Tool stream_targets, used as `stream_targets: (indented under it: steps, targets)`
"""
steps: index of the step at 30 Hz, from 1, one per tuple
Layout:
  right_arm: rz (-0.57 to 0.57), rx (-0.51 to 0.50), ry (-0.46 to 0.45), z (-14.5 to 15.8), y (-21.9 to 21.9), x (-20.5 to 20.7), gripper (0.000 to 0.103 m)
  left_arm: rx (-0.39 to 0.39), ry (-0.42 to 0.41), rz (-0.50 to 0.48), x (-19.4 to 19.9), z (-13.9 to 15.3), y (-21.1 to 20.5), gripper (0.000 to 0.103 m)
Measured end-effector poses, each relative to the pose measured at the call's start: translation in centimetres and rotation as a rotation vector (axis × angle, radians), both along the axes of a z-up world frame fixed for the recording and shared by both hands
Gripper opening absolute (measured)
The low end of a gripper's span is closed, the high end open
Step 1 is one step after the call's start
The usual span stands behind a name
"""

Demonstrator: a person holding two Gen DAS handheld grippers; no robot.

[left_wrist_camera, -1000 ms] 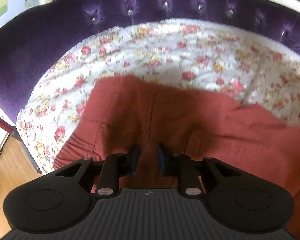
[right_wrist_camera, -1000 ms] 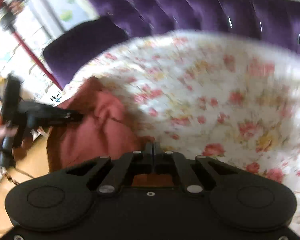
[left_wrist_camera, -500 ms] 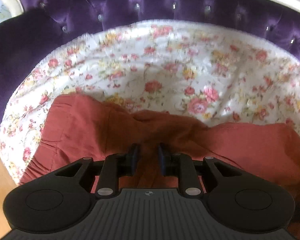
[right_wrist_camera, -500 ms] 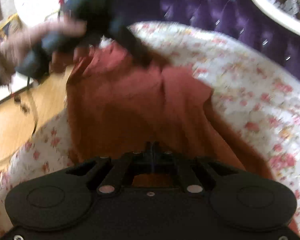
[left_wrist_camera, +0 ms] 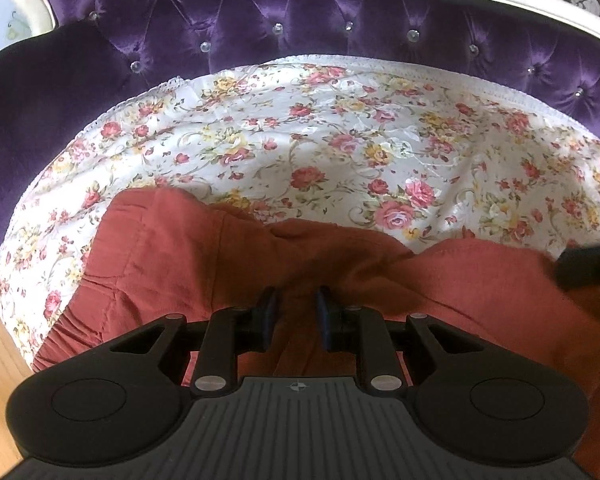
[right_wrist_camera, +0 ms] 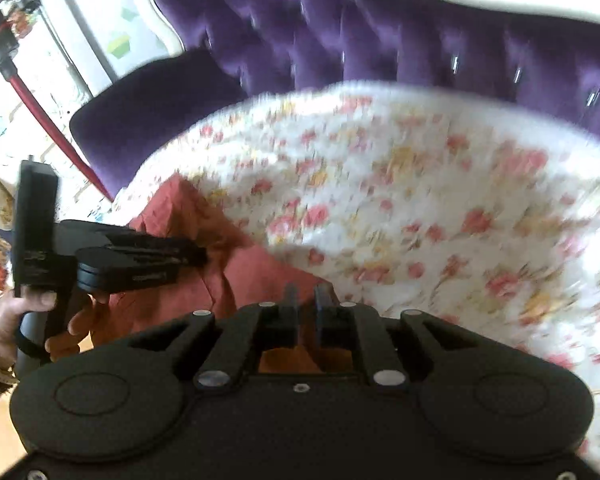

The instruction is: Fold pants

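Shifted rust-red pants, rumpled, bunched.

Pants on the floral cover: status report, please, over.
Left gripper shut on bunched pants. Right gripper jaws just opening, cloth in the gap unpinched. Pants rumpled on floral cover. Nothing in the way.

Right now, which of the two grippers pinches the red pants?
The left gripper: red pants fabric is bunched between its pads. The right gripper jaws have just been opening, gripping nothing.
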State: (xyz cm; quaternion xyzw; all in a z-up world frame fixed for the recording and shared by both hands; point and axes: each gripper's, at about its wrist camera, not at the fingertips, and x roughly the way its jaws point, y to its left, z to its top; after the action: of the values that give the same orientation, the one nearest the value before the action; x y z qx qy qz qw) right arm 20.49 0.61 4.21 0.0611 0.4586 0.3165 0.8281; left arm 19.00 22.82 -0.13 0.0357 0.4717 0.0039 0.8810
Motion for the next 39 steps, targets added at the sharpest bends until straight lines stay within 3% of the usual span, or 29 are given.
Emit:
stream_targets:
  steps: [5,14,18,20,24,29,32,33,34,39]
  targets:
    - [0.060,0.026,0.094,-1.6,1.1,0.9,0.019,-0.017,-0.008,-0.001,-0.2,0.1,0.2,0.021]
    - [0.058,-0.035,0.049,-1.0,-0.4,-0.8,0.020,-0.043,-0.014,-0.007,-0.3,0.1,0.7,0.021]
    - [0.060,-0.061,0.025,-1.2,0.1,-1.4,0.039,-0.046,-0.014,-0.005,-0.3,0.1,0.7,0.021]
    - [0.042,-0.056,0.019,-1.2,0.0,-1.5,0.042,-0.047,-0.012,-0.002,-0.3,0.1,0.8,0.021]
    - [0.040,-0.049,0.026,-1.2,0.2,-1.4,0.044,-0.038,-0.011,-0.004,-0.3,0.1,0.6,0.021]
    - [0.035,0.054,0.078,-1.8,0.5,-0.1,0.044,-0.041,-0.013,-0.004,-0.3,0.1,0.6,0.021]
    - [0.030,0.157,0.142,-2.8,0.6,1.0,0.035,-0.037,-0.015,-0.012,-0.3,0.1,0.7,0.021]
    - [0.022,0.176,0.131,-2.8,0.5,1.1,0.018,-0.038,-0.015,-0.013,-0.3,0.1,0.7,0.021]
    - [0.004,0.179,0.110,-2.7,0.5,1.1,0.009,-0.039,-0.014,-0.014,-0.3,0.2,0.7,0.021]
    - [-0.075,0.141,-0.036,-0.3,-0.6,0.9,0.008,-0.020,-0.031,-0.007,-0.5,1.1,1.3,0.021]
